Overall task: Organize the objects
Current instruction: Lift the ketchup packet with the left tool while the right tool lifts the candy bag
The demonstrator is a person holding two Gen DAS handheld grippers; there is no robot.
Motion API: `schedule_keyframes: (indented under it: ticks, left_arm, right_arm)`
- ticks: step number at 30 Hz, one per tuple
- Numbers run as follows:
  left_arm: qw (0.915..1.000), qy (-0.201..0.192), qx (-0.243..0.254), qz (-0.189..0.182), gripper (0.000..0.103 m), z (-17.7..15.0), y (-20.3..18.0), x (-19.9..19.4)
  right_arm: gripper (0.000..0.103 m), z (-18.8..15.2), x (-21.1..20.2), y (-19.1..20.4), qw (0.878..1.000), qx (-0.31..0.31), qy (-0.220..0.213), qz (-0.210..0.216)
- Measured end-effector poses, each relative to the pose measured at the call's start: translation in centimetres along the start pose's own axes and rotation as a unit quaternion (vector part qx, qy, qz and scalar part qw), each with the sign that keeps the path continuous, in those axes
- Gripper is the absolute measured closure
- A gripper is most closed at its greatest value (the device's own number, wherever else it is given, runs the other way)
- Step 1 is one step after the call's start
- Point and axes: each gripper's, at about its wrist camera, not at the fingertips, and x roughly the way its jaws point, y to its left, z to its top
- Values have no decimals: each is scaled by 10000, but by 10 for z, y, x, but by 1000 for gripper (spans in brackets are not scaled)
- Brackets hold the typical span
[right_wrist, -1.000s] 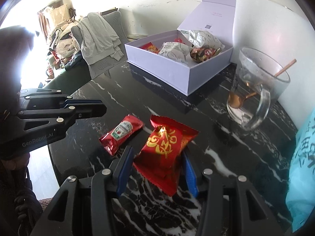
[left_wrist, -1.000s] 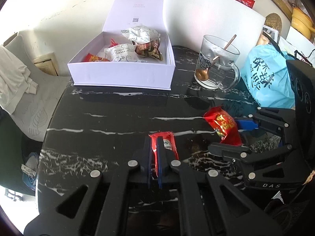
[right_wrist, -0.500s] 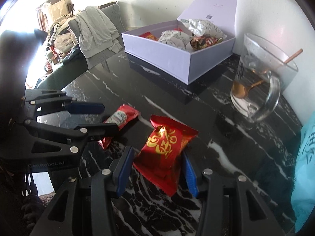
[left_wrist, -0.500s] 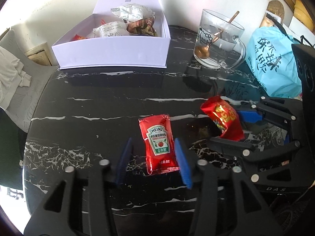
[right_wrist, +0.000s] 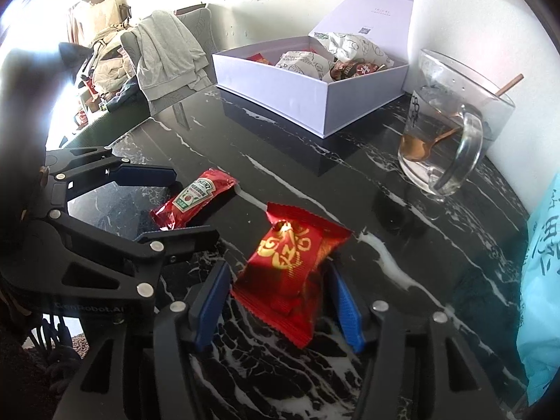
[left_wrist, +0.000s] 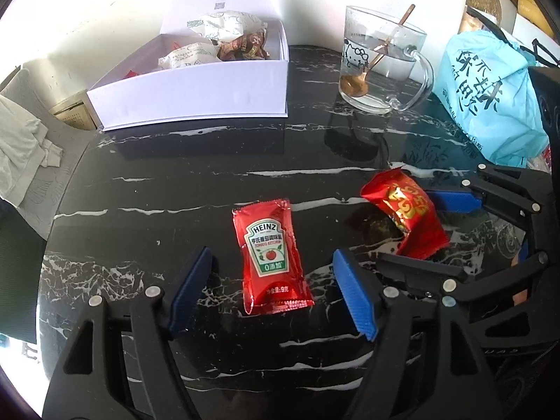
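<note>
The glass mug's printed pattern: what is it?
A black line-drawn cartoon cat face on the clear glass mug, clearest in the left wrist view.

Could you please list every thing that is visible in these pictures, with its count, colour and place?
ketchup sachet: one, red, flat on the table between the left gripper's open fingers.
snack packet: one, red with gold print, on the table between the right gripper's fingers.
box: one, white, lid open, far side of the table, holding wrapped snacks.
glass mug: one, clear, right of the box, with a spoon inside.
bag: one, light blue, right edge of the table.
table: one, black marble with white veins.
chair with clothes: grey, behind the table.
left gripper: black with blue pads, just been opening.
right gripper: black with blue pads, just been opening.
</note>
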Motion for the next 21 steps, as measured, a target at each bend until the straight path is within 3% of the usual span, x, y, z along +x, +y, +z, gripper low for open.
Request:
schedule_keyframes:
  ticks: [1, 7, 8, 9, 21]
  left_arm:
    - [10000, -18, 3, -3, 34, 0, 0, 0]
    - [9990, -14, 440, -78, 73, 2, -15, -3]
    - [9987, 0, 506, -71, 76, 4, -17, -3]
    - [9983, 3, 576, -37, 77, 5, -19, -2]
    - [9985, 63, 466, -285, 82, 10, -15, -6]
  right_arm:
    - [42, -1, 0, 0, 10000, 17, -21, -9]
    - [42, -2, -2, -2, 9999, 80, -91, 10]
    - [49, -3, -2, -2, 9999, 82, -107, -15]
    - [54, -3, -3, -2, 9999, 73, -125, -75]
    - [58, -4, -14, -8, 9993, 265, -209, 166]
